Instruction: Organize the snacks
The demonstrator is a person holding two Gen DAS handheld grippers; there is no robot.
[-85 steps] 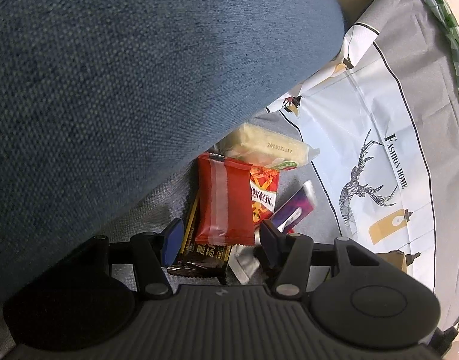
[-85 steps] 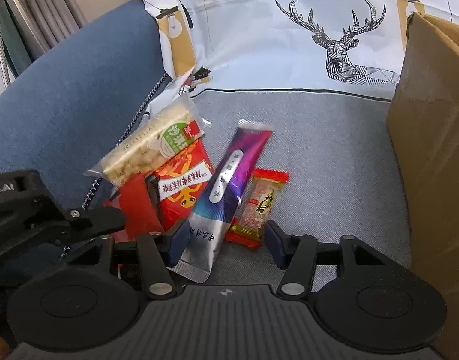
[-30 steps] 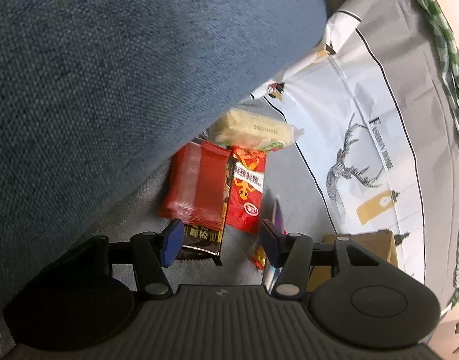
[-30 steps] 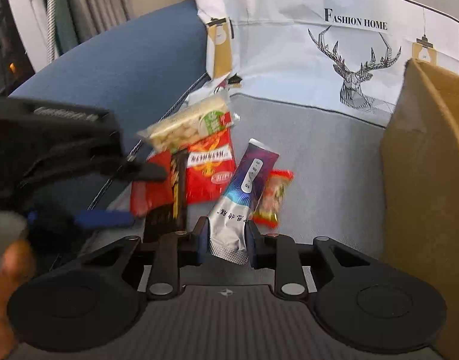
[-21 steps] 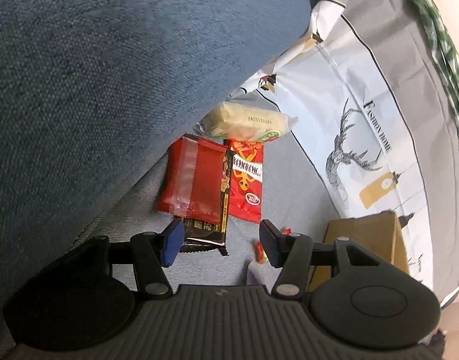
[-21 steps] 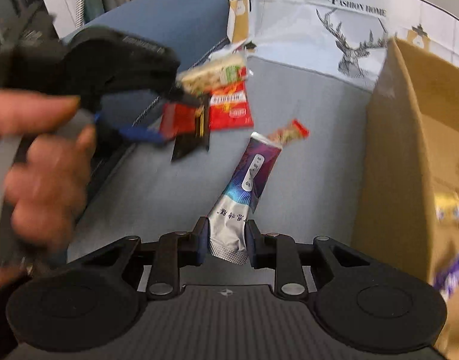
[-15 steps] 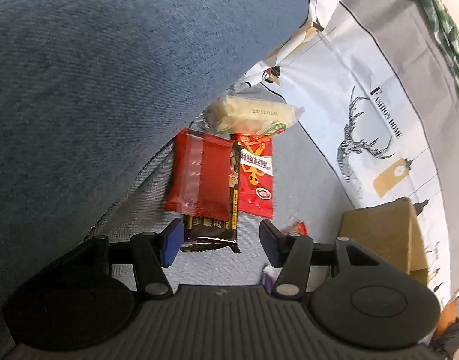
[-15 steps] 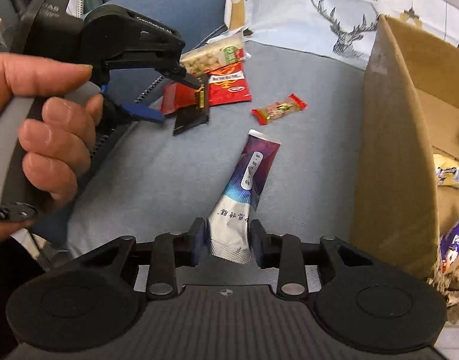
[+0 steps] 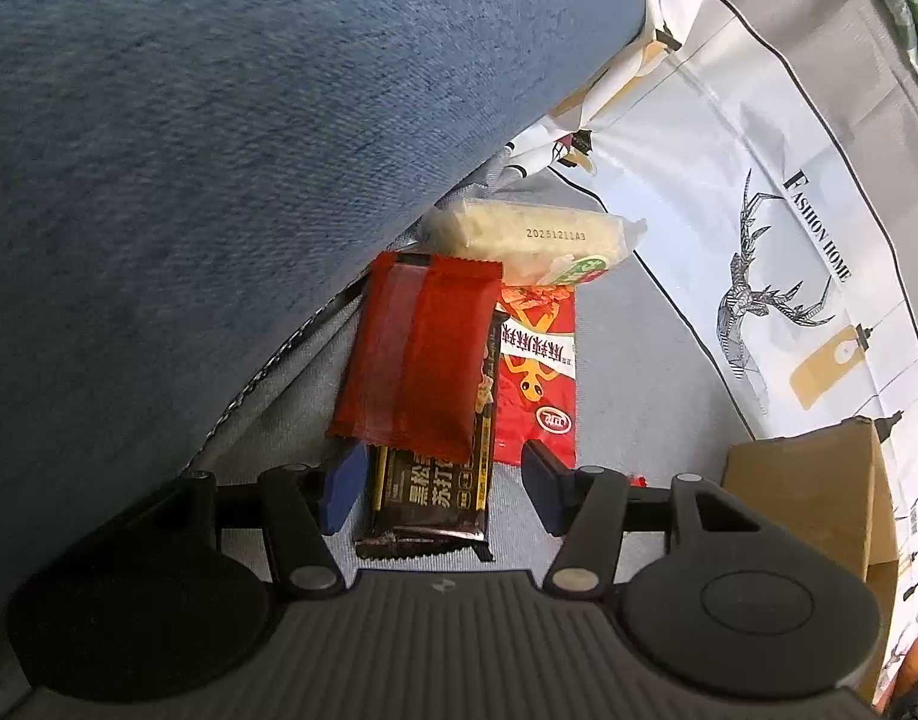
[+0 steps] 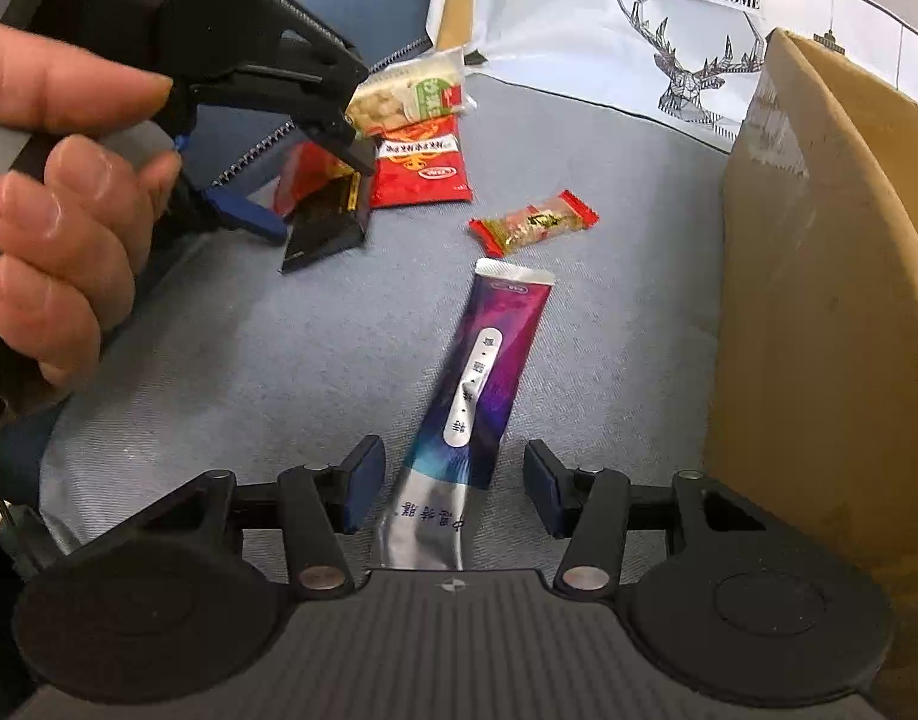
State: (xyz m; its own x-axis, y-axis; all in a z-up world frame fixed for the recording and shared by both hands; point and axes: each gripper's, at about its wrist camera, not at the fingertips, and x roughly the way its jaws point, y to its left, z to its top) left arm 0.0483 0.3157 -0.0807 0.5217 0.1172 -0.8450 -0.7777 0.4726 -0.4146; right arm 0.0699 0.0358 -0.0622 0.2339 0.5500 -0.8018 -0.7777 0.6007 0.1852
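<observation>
A blue sofa back (image 9: 219,150) filled the left-wrist view from 9 to 12 o'clock. A grey seat (image 10: 267,348) lay below. A deer-print cloth (image 10: 609,12) hung at 12 o'clock in the right-wrist view.

The right gripper (image 10: 453,492) is opening its jaws around the purple sachet (image 10: 483,372), which now lies free on the sofa seat (image 10: 279,372) beside the cardboard box (image 10: 819,300), away from the pile. The left gripper (image 9: 441,480) now straddles the dark bar (image 9: 429,498).

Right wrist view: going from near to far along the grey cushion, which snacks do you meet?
Purple sachet → small red-ended candy bar → red snack packet → pale cracker pack.
</observation>
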